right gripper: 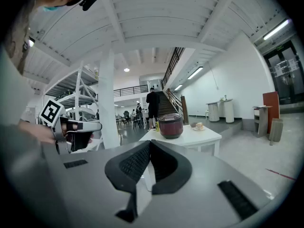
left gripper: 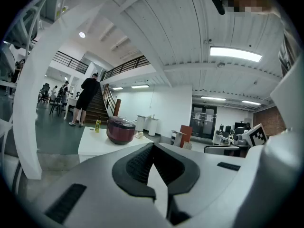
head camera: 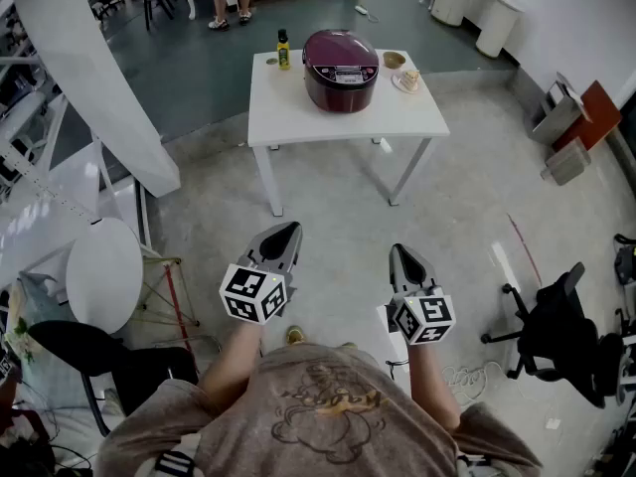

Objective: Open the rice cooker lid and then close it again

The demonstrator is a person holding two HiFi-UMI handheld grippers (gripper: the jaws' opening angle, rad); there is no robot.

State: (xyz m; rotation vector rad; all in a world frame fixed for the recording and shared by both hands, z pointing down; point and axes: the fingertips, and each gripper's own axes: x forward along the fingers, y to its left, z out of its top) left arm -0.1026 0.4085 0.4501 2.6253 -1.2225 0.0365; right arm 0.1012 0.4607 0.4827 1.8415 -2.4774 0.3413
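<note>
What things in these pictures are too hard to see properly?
- Head view: front-panel writing on the dark red round rice cooker, too small.
- Head view: label on the small yellow-green bottle, too small.
- Head view: what sits on the small white plate, too small.
- Head view: standing person, cut off above the legs by the top edge.

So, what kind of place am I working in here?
Probably a big open office or lab hall, not a kitchen: a staircase up to a railed mezzanine, an office chair, and the rice cooker on a white table.
</note>
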